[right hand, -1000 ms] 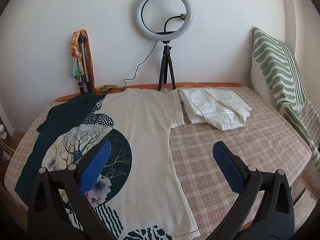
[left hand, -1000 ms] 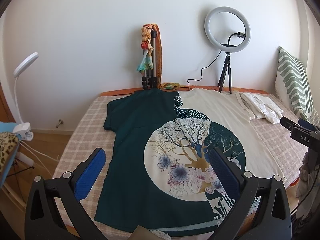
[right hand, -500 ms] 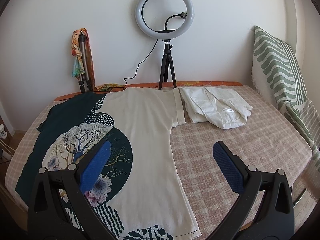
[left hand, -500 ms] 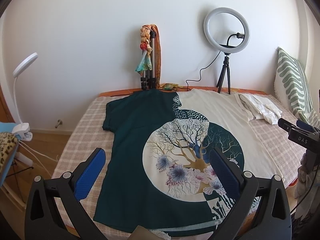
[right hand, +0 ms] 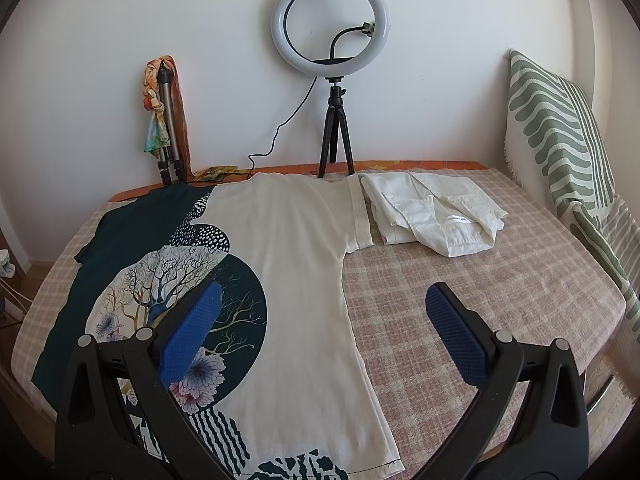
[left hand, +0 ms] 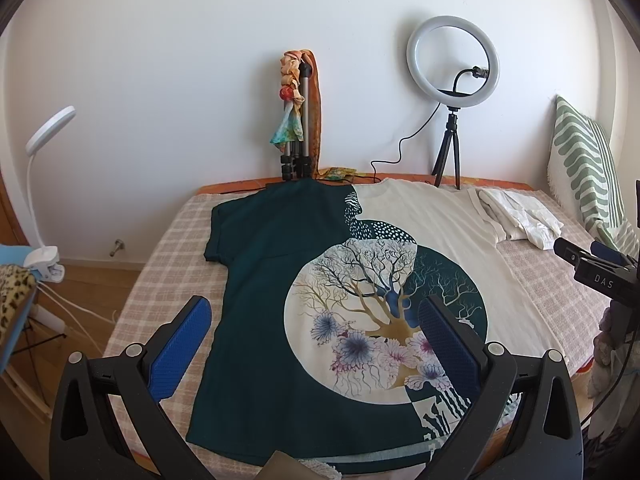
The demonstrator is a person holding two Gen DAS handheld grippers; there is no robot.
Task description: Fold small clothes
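Note:
A T-shirt [left hand: 280, 280], half dark green and half cream with a round tree-and-flower print, lies spread flat on the bed, collar towards the wall. It also shows in the right wrist view [right hand: 296, 264]. My left gripper [left hand: 316, 328] is open and empty, held above the shirt's lower part near the hem. My right gripper [right hand: 324, 320] is open and empty, above the shirt's cream side edge. A folded white garment [right hand: 436, 216] lies beside the shirt's right sleeve; it also shows in the left wrist view [left hand: 520, 220].
The bed has a pink checked cover [right hand: 480, 280]. A ring light on a tripod [right hand: 332, 32] and a folded tripod with scarves [right hand: 164, 120] stand at the wall. A green striped cushion [right hand: 560, 140] leans at the right. A clip lamp [left hand: 44, 184] stands at the left.
Both grippers stay open. The views have shifted only slightly; the left view has drifted a little, and the shirt has not moved.

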